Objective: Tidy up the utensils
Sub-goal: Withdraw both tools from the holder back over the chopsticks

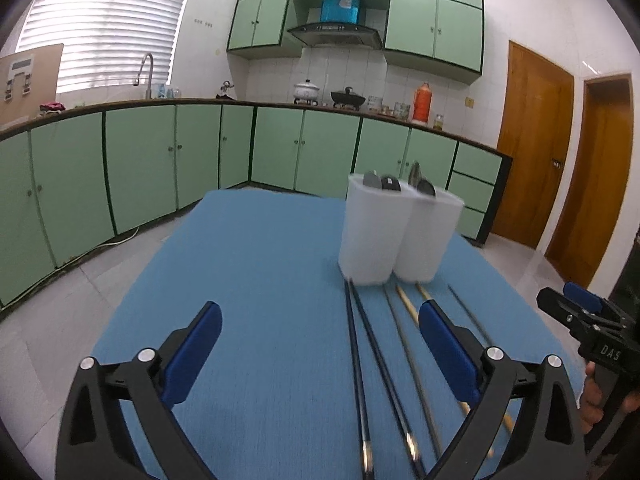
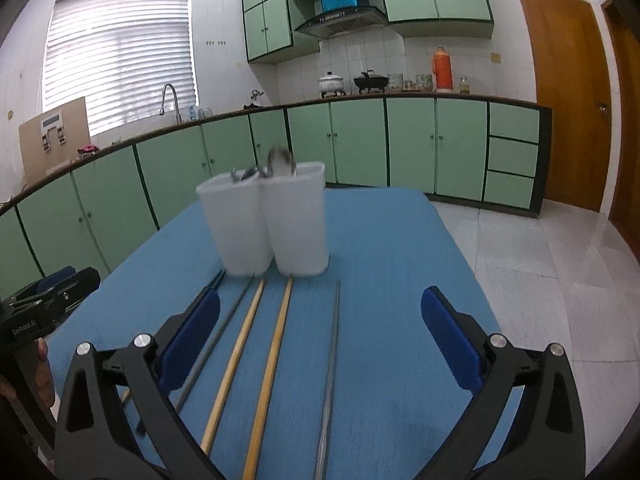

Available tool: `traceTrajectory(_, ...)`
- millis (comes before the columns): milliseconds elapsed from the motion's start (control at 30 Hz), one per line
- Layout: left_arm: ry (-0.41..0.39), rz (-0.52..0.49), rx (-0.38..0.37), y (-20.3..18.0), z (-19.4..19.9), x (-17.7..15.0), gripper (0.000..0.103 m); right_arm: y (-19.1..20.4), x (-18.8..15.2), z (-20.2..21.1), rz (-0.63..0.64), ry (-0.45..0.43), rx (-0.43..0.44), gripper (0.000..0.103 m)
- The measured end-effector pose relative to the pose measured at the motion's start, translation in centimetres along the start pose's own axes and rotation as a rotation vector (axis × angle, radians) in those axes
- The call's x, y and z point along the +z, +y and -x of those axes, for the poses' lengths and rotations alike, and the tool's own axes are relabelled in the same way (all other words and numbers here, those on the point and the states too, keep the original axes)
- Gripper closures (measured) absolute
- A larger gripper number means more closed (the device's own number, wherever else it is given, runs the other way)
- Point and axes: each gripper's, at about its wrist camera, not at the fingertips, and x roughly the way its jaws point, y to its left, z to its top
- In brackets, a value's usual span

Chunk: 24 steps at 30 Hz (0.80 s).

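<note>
From the left wrist, the left gripper [image 1: 320, 322] is seen angled down over the blue table mat [image 1: 248, 264], jaws spread wide and empty, with thin black chopsticks [image 1: 354, 344] between them and bare mat leftward. From the right wrist, the right gripper [image 2: 320, 308] is likewise held apart and empty above pale wooden chopsticks [image 2: 256, 344], which are laid before two white plastic holders [image 2: 266, 224]; open mat is left toward the right edge.

I see a blue worktop [image 2: 380, 240] carrying everything. A white two-compartment holder [image 2: 266, 226] stands upright on it, and I take that as my landmark. Just in front of the holder, six chopsticks lie flat, side by side: two black chopsticks [image 1: 356, 344] at its left, two wooden chopsticks [image 2: 256, 352] in the middle, and grey metal chopsticks [image 2: 332, 364] flanking the wooden pair.
</note>
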Motion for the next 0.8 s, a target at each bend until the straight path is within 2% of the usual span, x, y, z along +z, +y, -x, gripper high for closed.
traceTrajectory(433,0.06,-0.028,0.03,-1.1,2.7,-6.2,0.006,-1.4,-7.8,2.9,-0.056,0.074,-0.051,0.006)
traceTrajectory(633,0.066,-0.051,0.041,-1.4,3.3,-7.9,0.006,-0.9,-10.2,3.3,-0.022,0.071,-0.074,0.006)
traceTrajectory(800,0.067,-0.046,0.048,-1.3,3.7,-8.8,0.006,-0.2,-11.1,3.2,0.019,0.068,-0.075,0.028)
